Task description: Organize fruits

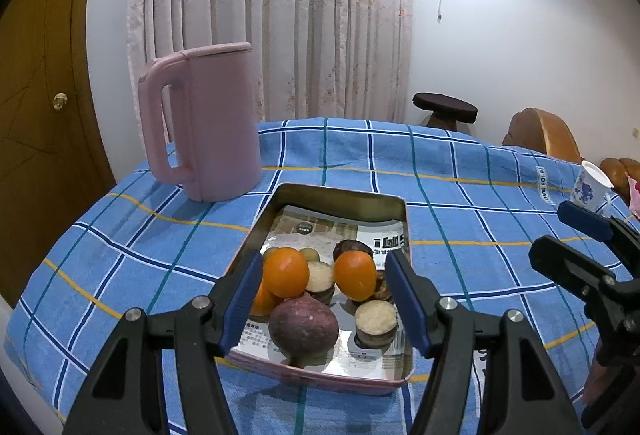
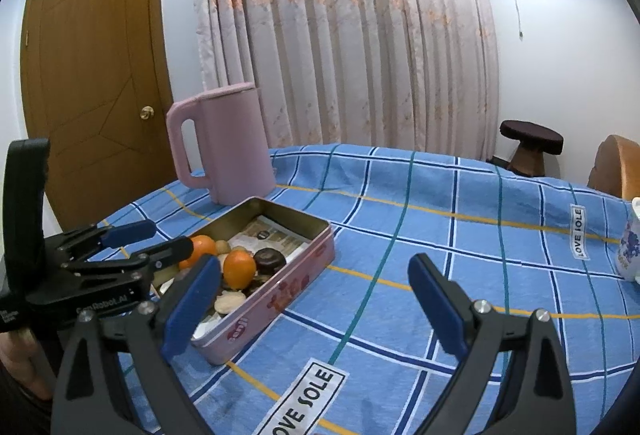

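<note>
The fruits [image 1: 320, 287] sit heaped in the pink tin [image 1: 340, 383] near the bench's [image 1: 460, 195] left edge, left gripper [image 1: 322, 299] jaws open above them, right gripper [image 2: 316, 299] jaws open over bare cloth.

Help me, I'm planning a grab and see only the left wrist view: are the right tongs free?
Observer: Yes. The right tongs are open, with only cloth between them.
Operator: Where is the tin from there?
Observer: The tin sits to their left, its pink printed wall facing them.
Operator: Are my left tongs down in the fruit?
Observer: Seen from the side, the left tongs hang open over the tin's near end. I cannot tell whether they touch anything.
</note>
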Demonstrator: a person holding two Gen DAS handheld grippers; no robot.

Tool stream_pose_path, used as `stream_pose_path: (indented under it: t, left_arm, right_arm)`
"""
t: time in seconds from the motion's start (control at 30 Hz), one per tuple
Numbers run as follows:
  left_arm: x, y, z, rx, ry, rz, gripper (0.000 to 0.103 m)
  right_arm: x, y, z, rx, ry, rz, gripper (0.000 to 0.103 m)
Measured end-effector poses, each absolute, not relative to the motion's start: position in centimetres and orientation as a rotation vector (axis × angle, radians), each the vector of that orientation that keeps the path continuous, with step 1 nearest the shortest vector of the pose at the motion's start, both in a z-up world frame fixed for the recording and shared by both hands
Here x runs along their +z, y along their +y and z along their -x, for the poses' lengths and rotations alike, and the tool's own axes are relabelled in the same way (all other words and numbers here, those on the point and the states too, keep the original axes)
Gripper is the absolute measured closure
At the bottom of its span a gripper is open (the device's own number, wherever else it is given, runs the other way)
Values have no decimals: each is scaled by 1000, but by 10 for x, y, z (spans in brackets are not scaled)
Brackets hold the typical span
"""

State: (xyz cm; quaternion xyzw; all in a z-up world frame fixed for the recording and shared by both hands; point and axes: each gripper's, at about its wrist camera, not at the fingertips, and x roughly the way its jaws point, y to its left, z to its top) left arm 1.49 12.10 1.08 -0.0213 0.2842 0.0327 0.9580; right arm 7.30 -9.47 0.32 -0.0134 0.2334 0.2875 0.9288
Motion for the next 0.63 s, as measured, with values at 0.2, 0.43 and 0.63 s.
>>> stream_pose_path:
  t: [0.2, 0.43, 0.63]
  left_arm:
    - [14, 116, -15, 60, 570, 36, 38]
    - [15, 115, -14, 72, 555, 32, 16]
    - [19, 112, -11, 72, 530, 17, 16]
  right_arm:
    - [5, -99, -71, 578, 467, 27, 6]
    - [5, -105, -69, 567, 459, 30, 6]
    - [6, -111, -69, 550, 460, 35, 6]
